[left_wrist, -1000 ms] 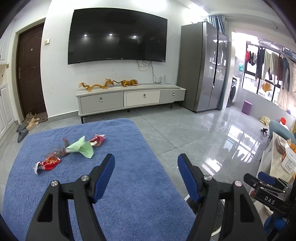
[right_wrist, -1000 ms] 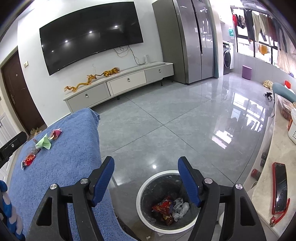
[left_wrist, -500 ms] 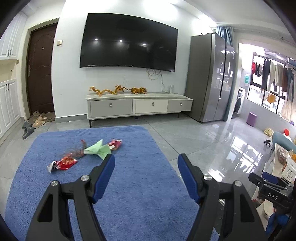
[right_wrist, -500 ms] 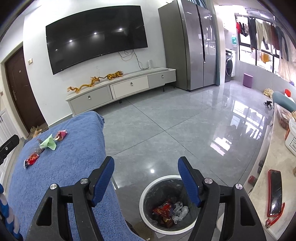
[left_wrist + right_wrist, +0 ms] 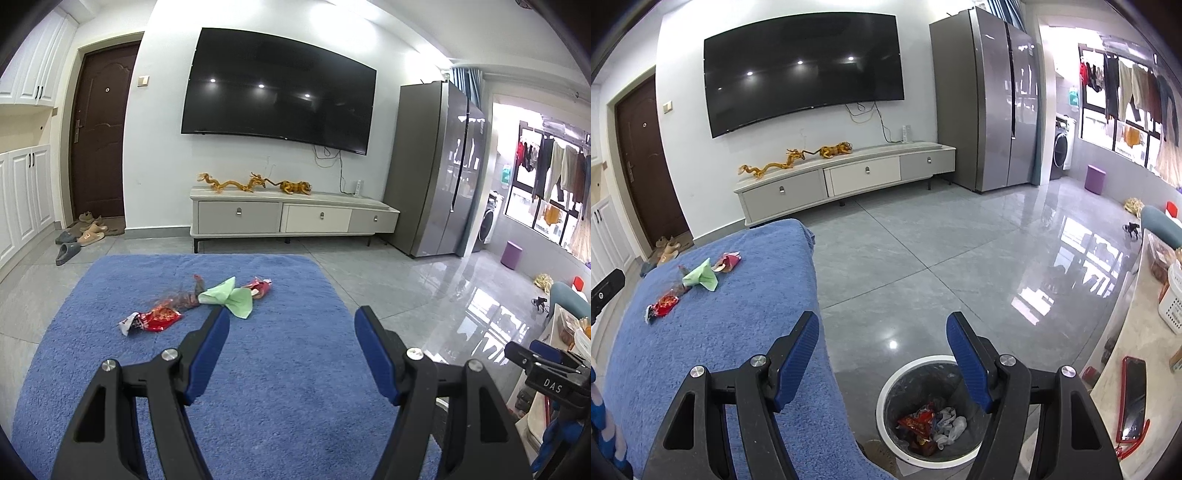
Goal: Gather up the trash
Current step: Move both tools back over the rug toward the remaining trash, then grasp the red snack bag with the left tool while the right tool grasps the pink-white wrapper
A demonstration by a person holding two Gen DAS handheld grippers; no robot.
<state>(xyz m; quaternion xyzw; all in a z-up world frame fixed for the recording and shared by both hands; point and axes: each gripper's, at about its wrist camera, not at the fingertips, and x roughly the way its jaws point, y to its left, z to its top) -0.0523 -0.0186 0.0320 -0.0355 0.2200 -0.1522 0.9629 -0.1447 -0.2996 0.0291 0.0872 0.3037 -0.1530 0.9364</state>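
Left gripper [image 5: 291, 325] is released, jaws apart with nothing between them, hanging over the blue cloth [image 5: 258, 387]. Right gripper [image 5: 882, 330] is the same: jaws apart, empty, above the floor between the cloth edge and the bin [image 5: 905, 373].

Trash sits in a loose row on the far half of the cloth, ahead and left of the left gripper:
- red wrapper [image 5: 157, 318], shiny, crumpled, white torn end pointing left; nearest piece
- dark clear wrapper [image 5: 186, 297], twisted, partly blurred, between the red one and the napkin
- green napkin [image 5: 231, 300], pale, folded and creased, touching or overlapping the pieces on either side
- red-and-pink wrapper [image 5: 260, 287], small, at the right end of the row, partly under the napkin

Same row shows in the right wrist view, up left on the cloth, well apart from the right gripper.

The bin is round, white rim, grey inside, standing on the tile floor just beside the cloth edge. It holds a red wrapper and crumpled white pieces [image 5: 951, 426].
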